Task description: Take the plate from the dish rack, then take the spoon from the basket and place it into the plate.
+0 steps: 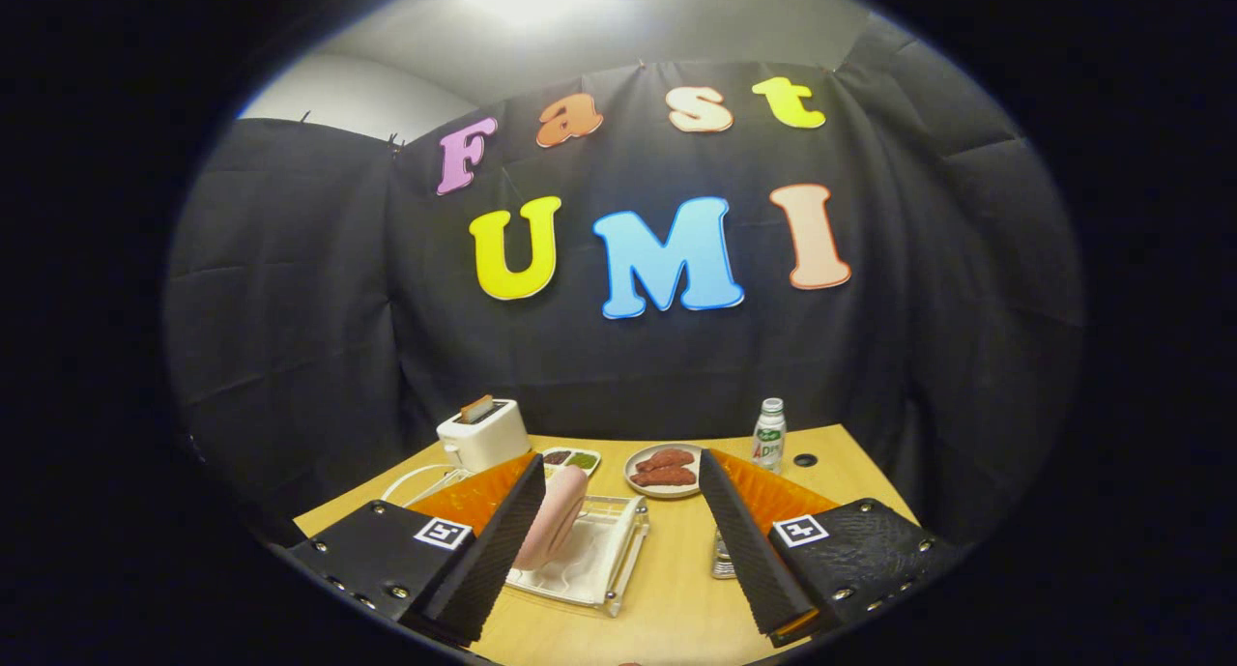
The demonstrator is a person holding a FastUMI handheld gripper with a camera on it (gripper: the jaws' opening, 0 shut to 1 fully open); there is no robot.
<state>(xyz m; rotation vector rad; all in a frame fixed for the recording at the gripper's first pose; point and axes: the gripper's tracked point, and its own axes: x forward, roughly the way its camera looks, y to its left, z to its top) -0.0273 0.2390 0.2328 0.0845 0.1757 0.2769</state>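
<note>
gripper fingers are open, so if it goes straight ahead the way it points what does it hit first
Probably the plate of reddish food, which lies beyond the open gripper in the gap's line. The pink plate in the dish rack hugs the left finger and might brush first; depth is unclear.

Pink plate [553, 529], white toaster [482, 435], seemingly reddish-brown food [664, 468].
</note>
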